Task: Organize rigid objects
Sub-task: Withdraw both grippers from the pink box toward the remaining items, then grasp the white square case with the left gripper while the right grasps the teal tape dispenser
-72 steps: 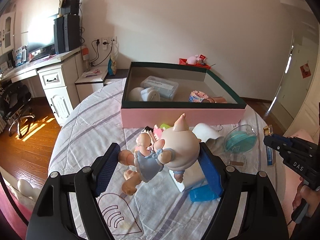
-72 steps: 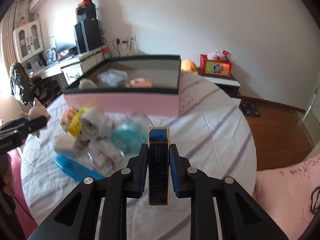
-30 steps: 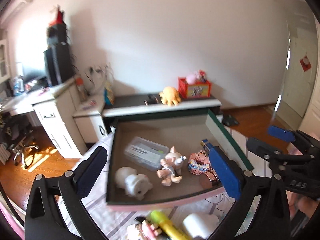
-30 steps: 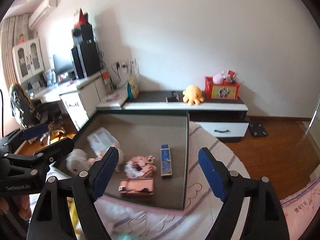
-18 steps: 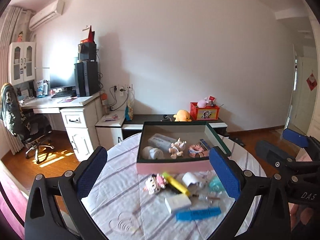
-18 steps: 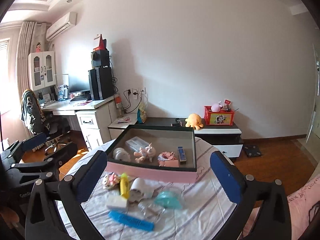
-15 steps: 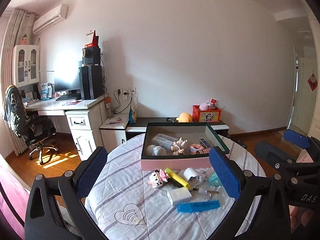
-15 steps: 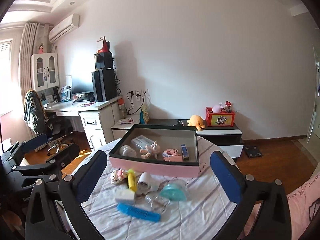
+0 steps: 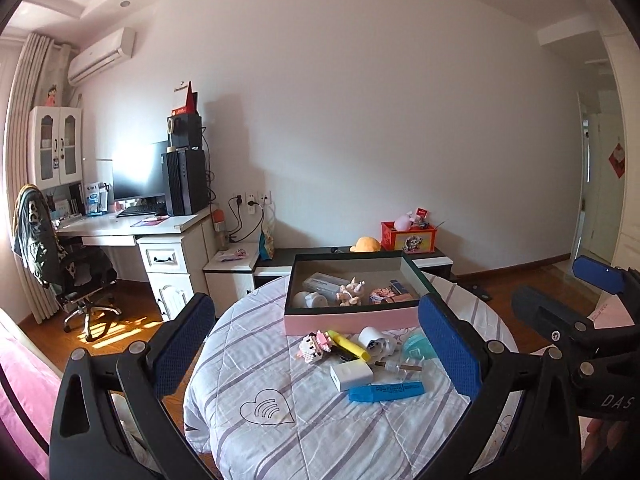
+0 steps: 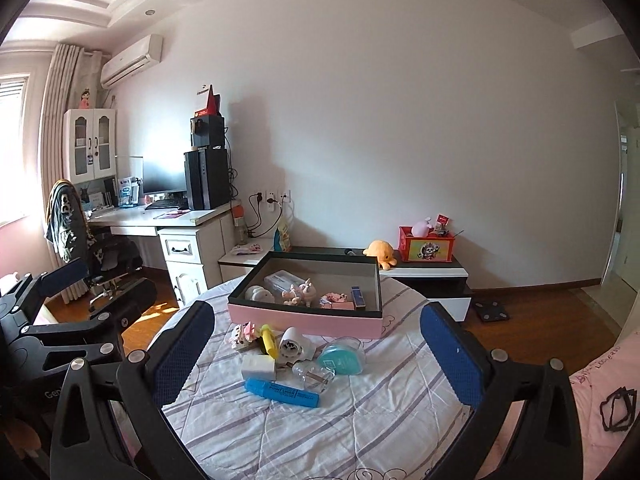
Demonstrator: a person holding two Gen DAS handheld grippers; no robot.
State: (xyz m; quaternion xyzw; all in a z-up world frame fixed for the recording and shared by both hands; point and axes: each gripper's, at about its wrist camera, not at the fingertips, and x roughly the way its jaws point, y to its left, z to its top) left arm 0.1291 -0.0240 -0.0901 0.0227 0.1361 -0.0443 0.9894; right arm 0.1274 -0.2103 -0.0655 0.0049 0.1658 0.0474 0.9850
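Left gripper (image 9: 316, 344): jaws spread wide, nothing between the pads; held back from the table, over its near edge.
Right gripper (image 10: 316, 350): jaws at full spread, holding nothing; also back from the table, beside the left one.
Table (image 10: 360, 420): round, under a striped quilted cloth; the near half is bare cloth up to the rim, the right side bare too.
Box (image 10: 304, 320): pink walls, dark green rim, at the far side of the table, its far edge close to the table's rim.
In the box: a white figure (image 10: 256, 293), a clear case (image 10: 282, 280), a pig figure (image 10: 300, 292), a pink block toy (image 10: 334, 300) and a blue case (image 10: 357, 297) along the right wall; floor space open at the far right corner.
Loose pile: just in front of the box, mid-table: block kitten (image 9: 314, 346), yellow marker (image 9: 348, 346), white roll (image 10: 290, 346), teal dish (image 10: 340, 360), clear bulb (image 10: 310, 376), white adapter (image 9: 351, 375).
Blue marker (image 10: 282, 393): nearest the grippers, lying flat, apart from the table's rim.
Around: wood floor open to the right; desk and chair well to the left.
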